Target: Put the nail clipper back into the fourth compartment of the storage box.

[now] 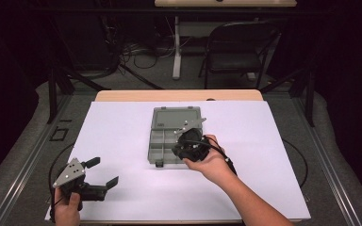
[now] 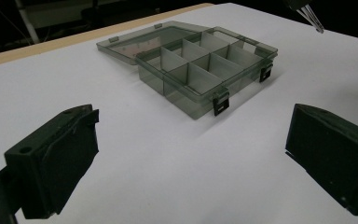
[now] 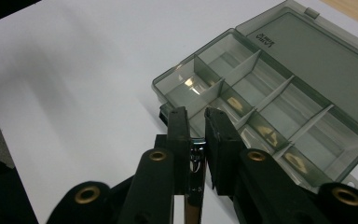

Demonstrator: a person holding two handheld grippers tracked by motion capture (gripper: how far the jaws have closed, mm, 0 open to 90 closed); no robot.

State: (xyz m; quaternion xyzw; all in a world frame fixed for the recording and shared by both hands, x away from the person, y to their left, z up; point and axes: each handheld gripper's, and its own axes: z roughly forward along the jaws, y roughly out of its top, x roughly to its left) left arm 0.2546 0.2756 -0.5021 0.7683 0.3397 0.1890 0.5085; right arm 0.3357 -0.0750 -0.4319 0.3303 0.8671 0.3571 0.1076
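Left gripper (image 1: 102, 172) sits near the table's front-left corner, held by the person's left hand (image 1: 67, 207), jaws spread wide w/ nothing between them; in the left gripper view the 2 black pads frame bare white sheet (image 2: 168, 163). Grey 3-cornered plate on top of it.

Center: grey see-through plastic box (image 1: 165, 136) lies on the white sheet, lid (image 1: 176, 117) flipped open flat toward the far side, dividers splitting the tray into small compartments. 2 black latches (image 2: 221, 103) on its front wall.

Right gripper (image 3: 196, 119) is over the box's near-right part, held by the right hand (image 1: 212, 162). Jaws clenched nearly together, a thin slit left; can't tell if anything is pinched there. Tips hang above the front wall, apart from it.
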